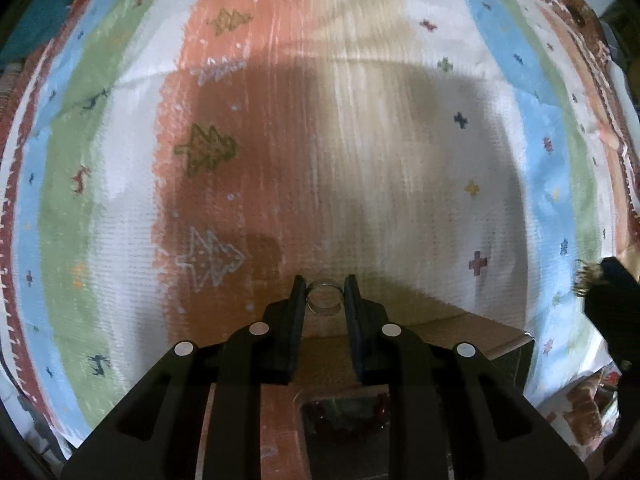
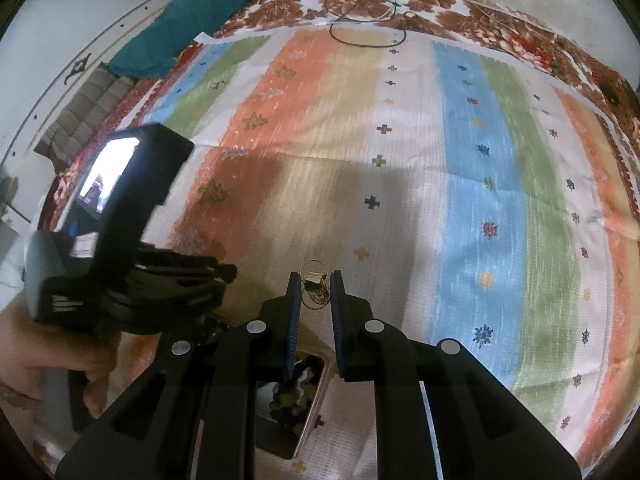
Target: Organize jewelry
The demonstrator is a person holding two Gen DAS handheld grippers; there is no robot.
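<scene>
A thin silver ring [image 1: 323, 301] sits between the pads of my left gripper [image 1: 324, 294], which is shut on it and points straight down over the striped cloth [image 1: 360, 160]. A small gold piece of linked hoops [image 2: 314, 287] is pinched in my right gripper [image 2: 316, 290]. Under both grippers lies an open jewelry box [image 1: 480, 336] whose compartment holds red beads [image 1: 380, 404]; the right wrist view shows dark and yellow beads [image 2: 294, 394] in it. At the right edge of the left wrist view the right gripper [image 1: 600, 284] shows with the gold piece [image 1: 585, 280].
In the right wrist view a hand [image 2: 48, 360] holds the left gripper's body [image 2: 120, 240] at the left. A teal cloth [image 2: 192, 20] and a black cable [image 2: 360, 20] lie at the far end. A brown floral sheet [image 2: 520, 40] borders the striped cloth.
</scene>
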